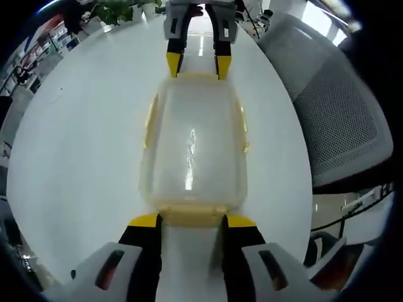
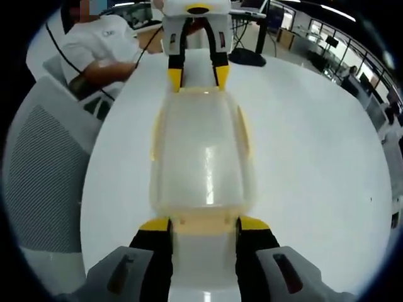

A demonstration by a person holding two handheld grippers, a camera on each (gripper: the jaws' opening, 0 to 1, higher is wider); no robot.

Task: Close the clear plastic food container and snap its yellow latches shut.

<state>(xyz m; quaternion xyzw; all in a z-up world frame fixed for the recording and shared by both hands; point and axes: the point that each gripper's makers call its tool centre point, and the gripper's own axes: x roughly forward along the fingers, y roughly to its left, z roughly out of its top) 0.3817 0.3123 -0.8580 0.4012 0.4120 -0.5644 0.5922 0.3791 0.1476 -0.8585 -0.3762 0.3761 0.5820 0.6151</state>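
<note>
The clear plastic container (image 1: 192,145) lies lengthwise on the white round table (image 1: 82,145) with its lid on top. Yellow latches (image 1: 149,119) run along its long sides, and one sits at each short end. My left gripper (image 1: 192,220) is open, its yellow tips either side of the near end latch (image 1: 189,214). Opposite it, my right gripper (image 1: 196,63) faces it at the far end. In the right gripper view the container (image 2: 201,157) lies between my open right gripper (image 2: 203,224) and the left gripper (image 2: 196,77), whose tips reach the far end.
A grey mesh chair (image 1: 340,113) stands at the table's edge, also seen as the chair (image 2: 38,182). A person in a white shirt (image 2: 94,50) sits beyond the table. Bare table top (image 2: 315,163) spreads on both sides of the container.
</note>
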